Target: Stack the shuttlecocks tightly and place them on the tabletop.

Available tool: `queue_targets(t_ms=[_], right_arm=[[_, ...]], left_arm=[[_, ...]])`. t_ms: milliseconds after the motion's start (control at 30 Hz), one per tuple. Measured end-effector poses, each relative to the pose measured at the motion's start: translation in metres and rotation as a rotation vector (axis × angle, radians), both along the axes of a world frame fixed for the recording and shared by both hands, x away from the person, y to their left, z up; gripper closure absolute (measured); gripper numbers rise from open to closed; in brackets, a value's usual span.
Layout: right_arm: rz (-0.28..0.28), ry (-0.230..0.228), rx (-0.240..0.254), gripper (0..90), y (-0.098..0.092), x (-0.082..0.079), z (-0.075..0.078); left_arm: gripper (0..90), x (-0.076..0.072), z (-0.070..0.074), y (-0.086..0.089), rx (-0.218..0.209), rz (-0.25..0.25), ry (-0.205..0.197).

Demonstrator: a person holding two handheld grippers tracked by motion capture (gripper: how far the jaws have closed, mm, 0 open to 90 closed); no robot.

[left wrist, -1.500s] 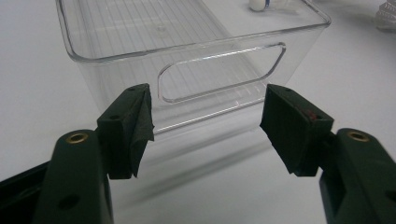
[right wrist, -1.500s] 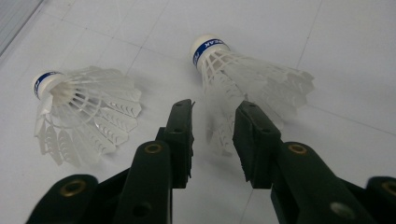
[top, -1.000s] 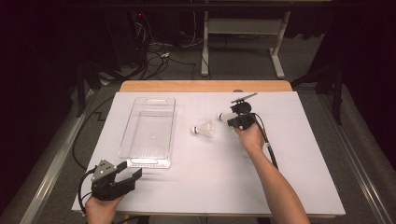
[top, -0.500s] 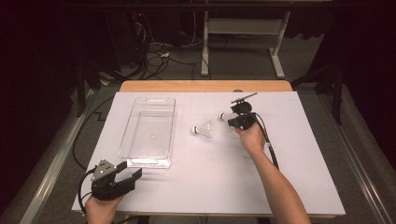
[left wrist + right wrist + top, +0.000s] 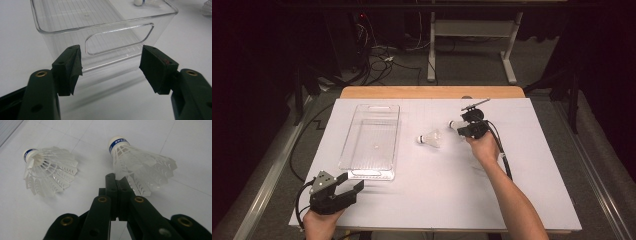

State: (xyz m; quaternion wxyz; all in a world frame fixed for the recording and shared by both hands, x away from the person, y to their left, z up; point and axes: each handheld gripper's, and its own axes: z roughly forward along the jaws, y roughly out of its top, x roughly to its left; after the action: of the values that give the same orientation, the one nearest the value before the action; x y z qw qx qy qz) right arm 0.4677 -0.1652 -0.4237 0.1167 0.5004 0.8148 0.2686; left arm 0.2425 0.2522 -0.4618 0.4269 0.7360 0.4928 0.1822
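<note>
Jaws, right gripper (image 5: 117,178): closed flat against each other, tips pinching the lower edge of the feather skirt of one shuttlecock (image 5: 140,167). Grip appears thin, on feathers alone; whether it would bear a lift cannot be told.

Held shuttlecock: lies straight ahead of the right jaws, long axis running away from them and a little leftward in the right gripper view, cork with blue band at the far end, skirt toward the jaws. In the high view its cork pokes out at the left of the right gripper (image 5: 469,127).

Second shuttlecock (image 5: 48,171): loose on the white table (image 5: 512,200), to the left of the right jaws and just beside the held one, not touching it. Cork far-left, skirt flaring toward the camera. High view places it (image 5: 430,138) between the right gripper and the bin.

Jaws, left gripper (image 5: 110,67): spread wide, nothing between the pads. Left gripper (image 5: 334,192) sits at the near left corner of the table.

Clear plastic bin (image 5: 100,30): directly ahead of the left jaws, near end wall with cut-out handle facing them, long axis running away. Empty.

Deciding relation: bin lies well to the left of the right jaws, beyond the loose shuttlecock; right hand (image 5: 484,147) is the nearer to both shuttlecocks, left hand nearer the bin.
</note>
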Motion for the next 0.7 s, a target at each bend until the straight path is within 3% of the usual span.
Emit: queue_targets(t_ms=[700], right_arm=[[0.058, -0.013, 0.029, 90.0, -0.005, -0.015, 0.006]], left_arm=[[34.8, 0.0, 0.0, 0.001, 0.003, 0.003, -0.007]])
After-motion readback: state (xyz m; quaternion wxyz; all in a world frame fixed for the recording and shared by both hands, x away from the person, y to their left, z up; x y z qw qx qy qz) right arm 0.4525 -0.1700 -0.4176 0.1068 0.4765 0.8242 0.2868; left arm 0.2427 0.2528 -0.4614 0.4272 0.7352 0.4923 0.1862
